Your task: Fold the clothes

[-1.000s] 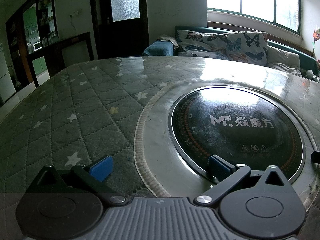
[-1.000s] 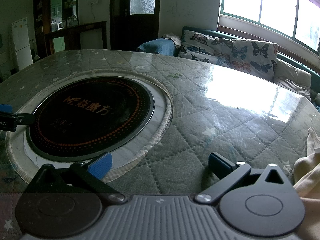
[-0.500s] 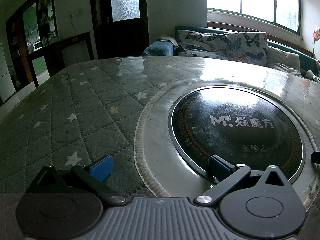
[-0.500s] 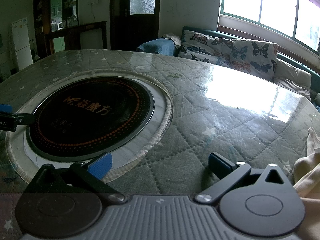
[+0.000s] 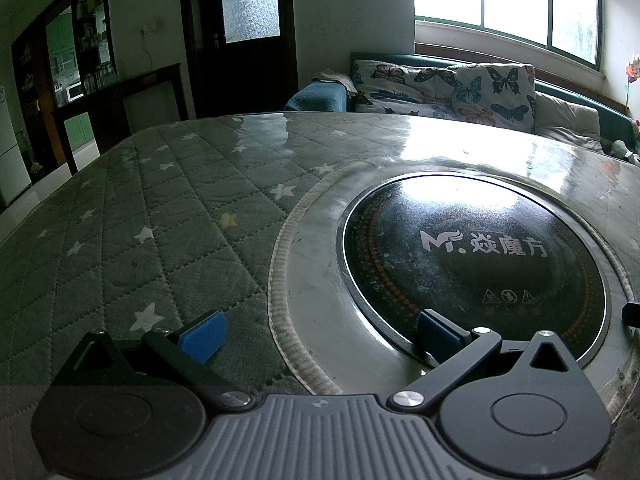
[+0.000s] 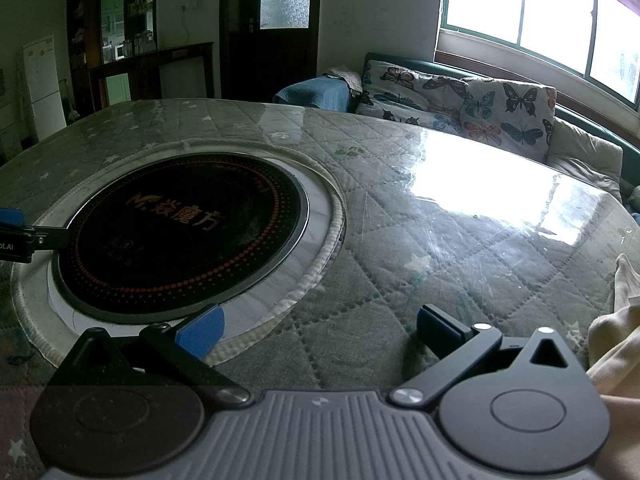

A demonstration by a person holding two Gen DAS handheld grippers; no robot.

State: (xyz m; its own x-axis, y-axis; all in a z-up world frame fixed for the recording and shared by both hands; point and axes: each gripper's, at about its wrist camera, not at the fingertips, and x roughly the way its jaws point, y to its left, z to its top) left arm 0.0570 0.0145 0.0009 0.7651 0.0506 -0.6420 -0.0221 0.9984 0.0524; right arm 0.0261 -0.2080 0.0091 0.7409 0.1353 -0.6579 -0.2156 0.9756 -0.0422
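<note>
A cream garment (image 6: 616, 344) lies bunched at the right edge of the right wrist view, just right of my right gripper (image 6: 318, 330). That gripper is open and empty, low over the quilted table cover (image 6: 400, 216). My left gripper (image 5: 318, 332) is open and empty, over the edge of the round black cooktop (image 5: 472, 256). The left gripper's fingertip shows at the left edge of the right wrist view (image 6: 16, 236). No clothing shows in the left wrist view.
The round table has a green star-quilted cover (image 5: 140, 216) under glossy plastic, with the cooktop (image 6: 184, 232) set in its middle. A sofa with butterfly cushions (image 5: 452, 88) stands beyond the table under the window. A dark door and cabinets are at the back left.
</note>
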